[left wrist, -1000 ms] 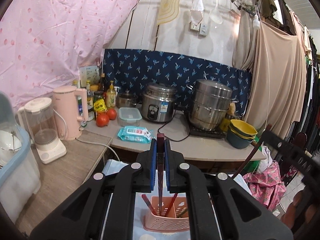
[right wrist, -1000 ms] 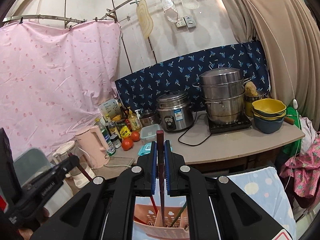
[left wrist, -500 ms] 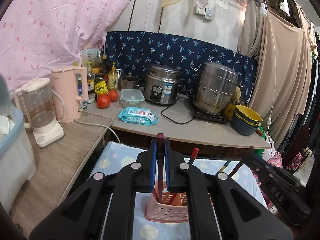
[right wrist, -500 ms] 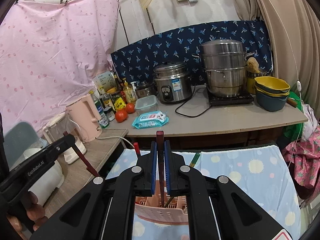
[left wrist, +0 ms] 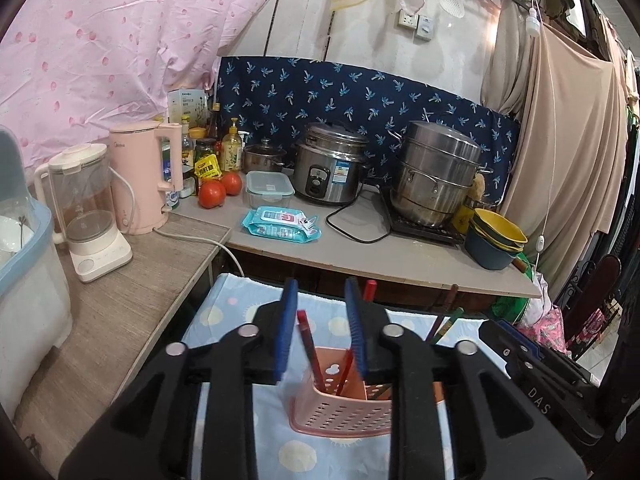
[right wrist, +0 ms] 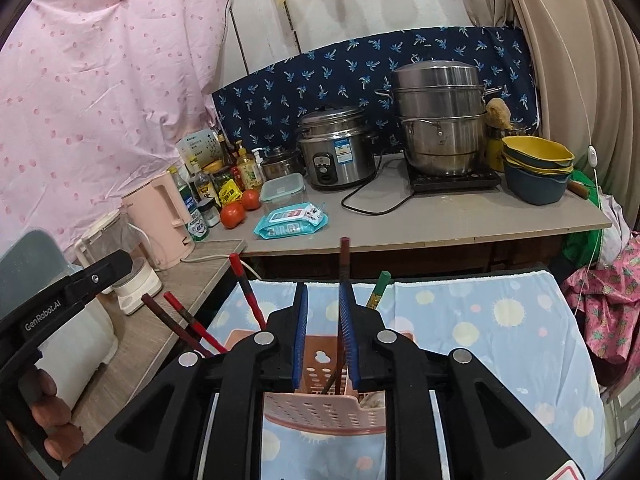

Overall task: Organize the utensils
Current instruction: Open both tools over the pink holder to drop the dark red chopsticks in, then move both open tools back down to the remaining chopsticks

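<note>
A pink perforated basket (left wrist: 340, 408) stands on a blue sun-print cloth (left wrist: 224, 316) with several chopsticks in it. My left gripper (left wrist: 321, 286) hovers just above it, its jaws opening. A red chopstick (left wrist: 307, 344) stands loose between the blue pads, touching neither. My right gripper (right wrist: 323, 288) is over the same basket (right wrist: 320, 408), its jaws opening too. A dark brown chopstick (right wrist: 343, 272) stands in the basket along the right pad, with a gap on its other side. Red chopsticks (right wrist: 248, 292) and a green-tipped one (right wrist: 378, 288) lean out of the basket.
A counter (left wrist: 360, 252) behind holds a rice cooker (left wrist: 328, 172), steamer pot (left wrist: 436, 172), wipes pack (left wrist: 280, 222), tomatoes, bottles and stacked bowls (left wrist: 496, 240). A side table (left wrist: 120, 300) at left carries a pink kettle (left wrist: 140, 176) and blender. A hand (right wrist: 48, 404) holds the left gripper's handle.
Both grippers sank toward the basket. Their jaws, shut on a chopstick each before, have parted, and both chopsticks now stand in the basket.
</note>
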Tool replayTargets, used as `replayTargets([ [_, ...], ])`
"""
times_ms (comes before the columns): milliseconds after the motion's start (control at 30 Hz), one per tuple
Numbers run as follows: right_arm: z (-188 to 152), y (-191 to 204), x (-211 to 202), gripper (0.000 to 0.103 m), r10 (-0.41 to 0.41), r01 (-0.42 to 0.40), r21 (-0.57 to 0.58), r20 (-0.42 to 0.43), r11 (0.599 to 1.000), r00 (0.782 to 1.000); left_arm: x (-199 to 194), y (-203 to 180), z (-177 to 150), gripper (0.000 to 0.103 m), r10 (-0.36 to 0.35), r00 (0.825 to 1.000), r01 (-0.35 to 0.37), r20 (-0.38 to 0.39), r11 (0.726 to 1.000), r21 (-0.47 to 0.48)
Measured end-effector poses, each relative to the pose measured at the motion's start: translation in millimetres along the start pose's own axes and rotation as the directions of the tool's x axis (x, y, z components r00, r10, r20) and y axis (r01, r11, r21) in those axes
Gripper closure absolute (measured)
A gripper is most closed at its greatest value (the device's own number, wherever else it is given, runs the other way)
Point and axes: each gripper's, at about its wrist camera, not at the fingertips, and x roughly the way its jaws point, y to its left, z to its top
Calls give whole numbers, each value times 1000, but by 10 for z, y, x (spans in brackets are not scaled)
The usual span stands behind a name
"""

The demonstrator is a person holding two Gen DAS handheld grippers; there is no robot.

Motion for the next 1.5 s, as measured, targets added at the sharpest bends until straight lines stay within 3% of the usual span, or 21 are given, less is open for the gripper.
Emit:
replayTargets([
  [267,-143,-13,-207,83,12,-12,7,-7,1000,1000,-238,34,-126,75,3,1000,-3,-7,1000,-2],
  [600,-681,32,-575,81,13,-14,-17,-71,1000,997,-544,80,-669,74,15,995,-14,-94,1000,21],
  [1033,-1555,-40,-950,81,-6,6,-2,-202,1000,979,-814,105,-1439,74,28,973,-20,-231,999,37],
  [1500,-2227,-35,-1174,81,-1,0,-5,-301,1000,954,-989,131,-1948,74,48,945,-31,-324,998,57],
])
